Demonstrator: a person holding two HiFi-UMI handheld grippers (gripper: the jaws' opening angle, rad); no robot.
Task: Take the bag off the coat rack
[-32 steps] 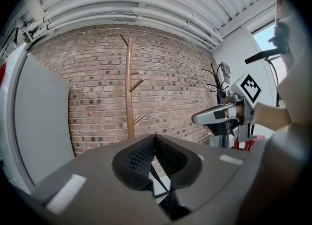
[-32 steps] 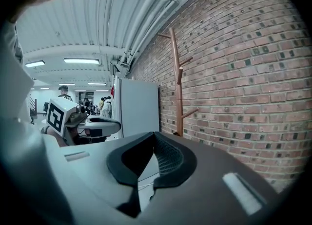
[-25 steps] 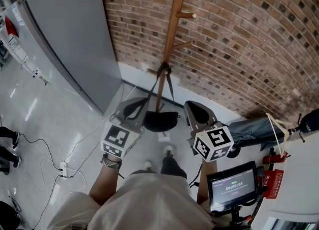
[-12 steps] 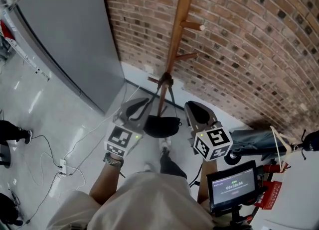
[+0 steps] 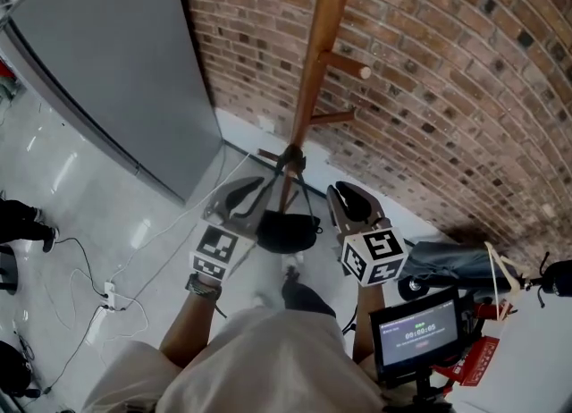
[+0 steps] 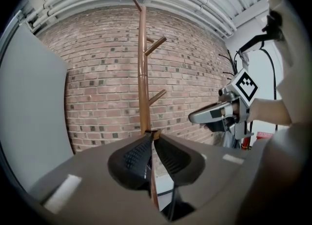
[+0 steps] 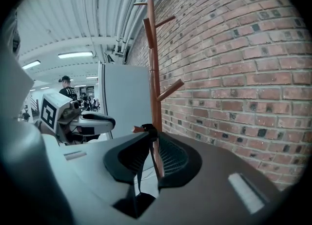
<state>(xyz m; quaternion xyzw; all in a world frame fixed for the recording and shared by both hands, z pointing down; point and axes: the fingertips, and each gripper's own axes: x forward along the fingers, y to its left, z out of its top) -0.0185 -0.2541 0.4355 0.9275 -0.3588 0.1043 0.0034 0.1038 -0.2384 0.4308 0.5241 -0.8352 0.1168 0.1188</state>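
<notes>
From above, the black bag (image 5: 286,231) hangs low on the wooden coat rack (image 5: 313,71), its straps looped over a short peg, and the pouch rests against the pole just above the floor. The left gripper (image 5: 243,195) is close on one side of the coat rack and the right gripper (image 5: 347,198) close on the other. Both point in at the straps but neither touches them. Each gripper's own view adds what the head view can't. Both pairs of jaws have just been opening and now stand slightly apart, clamping nothing, with the rack's pole showing through the gap beyond them. Only the right gripper view shows people (image 7: 66,90) standing far off, past the rack. A brick wall (image 5: 465,89) runs behind the coat rack, with a grey panel (image 5: 107,63) beside it. Cables (image 5: 116,295) trail over the floor further out, and a small screen (image 5: 416,335) glows near the right gripper.
</notes>
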